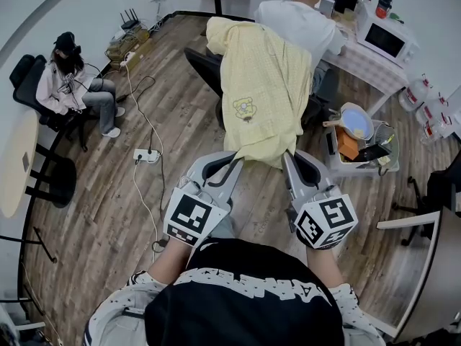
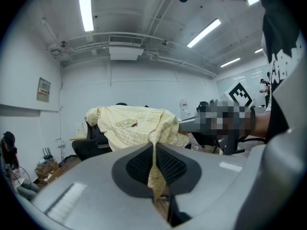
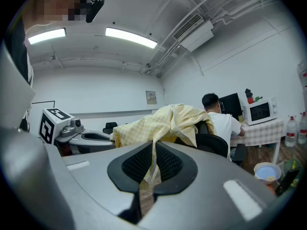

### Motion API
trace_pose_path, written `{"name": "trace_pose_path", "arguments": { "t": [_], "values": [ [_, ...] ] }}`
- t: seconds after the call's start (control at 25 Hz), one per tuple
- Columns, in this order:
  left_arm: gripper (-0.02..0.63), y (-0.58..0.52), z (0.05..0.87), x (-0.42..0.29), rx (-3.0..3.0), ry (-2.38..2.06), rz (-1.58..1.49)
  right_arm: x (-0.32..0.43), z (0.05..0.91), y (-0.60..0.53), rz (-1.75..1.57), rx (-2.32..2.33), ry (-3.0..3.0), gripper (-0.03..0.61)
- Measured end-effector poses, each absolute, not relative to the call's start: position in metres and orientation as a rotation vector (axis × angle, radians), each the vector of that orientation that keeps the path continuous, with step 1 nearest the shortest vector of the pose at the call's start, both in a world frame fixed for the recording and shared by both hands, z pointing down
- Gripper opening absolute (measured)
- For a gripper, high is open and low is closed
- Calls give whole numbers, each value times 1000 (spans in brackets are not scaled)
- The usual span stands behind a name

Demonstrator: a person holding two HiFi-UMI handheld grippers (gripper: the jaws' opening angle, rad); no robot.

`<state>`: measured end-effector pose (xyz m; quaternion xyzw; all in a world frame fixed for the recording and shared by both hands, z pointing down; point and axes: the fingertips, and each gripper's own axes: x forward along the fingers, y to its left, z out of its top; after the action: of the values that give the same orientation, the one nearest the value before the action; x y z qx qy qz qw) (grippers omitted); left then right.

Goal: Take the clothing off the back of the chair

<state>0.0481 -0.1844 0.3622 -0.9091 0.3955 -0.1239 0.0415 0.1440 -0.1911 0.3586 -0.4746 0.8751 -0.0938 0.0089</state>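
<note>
A pale yellow checked shirt (image 1: 263,85) with a cartoon patch hangs over the back of a black office chair (image 1: 204,65). My left gripper (image 1: 240,159) is shut on the shirt's lower hem at the left, and a strip of the cloth (image 2: 154,169) runs down between its pads. At the hem's right side, my right gripper (image 1: 287,157) is shut on the cloth (image 3: 151,164) the same way. Both views show the shirt (image 2: 134,126) (image 3: 163,123) still draped on the chair ahead of the jaws.
A person in a white top (image 1: 302,20) sits at a desk just behind the chair. A microwave (image 1: 387,40) stands on a checked table at right. A crate of dishes (image 1: 360,139) sits on the floor to the right. Another seated person (image 1: 75,85) and a power strip (image 1: 146,155) with cables are at left.
</note>
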Motion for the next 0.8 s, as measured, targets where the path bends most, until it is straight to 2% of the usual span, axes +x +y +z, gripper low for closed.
{"name": "trace_pose_path", "arguments": {
  "t": [0.8],
  "values": [
    [12,-171,364,53,-2800,1180,-392,147,360,-178,-302,-1500,2729,31]
  ]
}}
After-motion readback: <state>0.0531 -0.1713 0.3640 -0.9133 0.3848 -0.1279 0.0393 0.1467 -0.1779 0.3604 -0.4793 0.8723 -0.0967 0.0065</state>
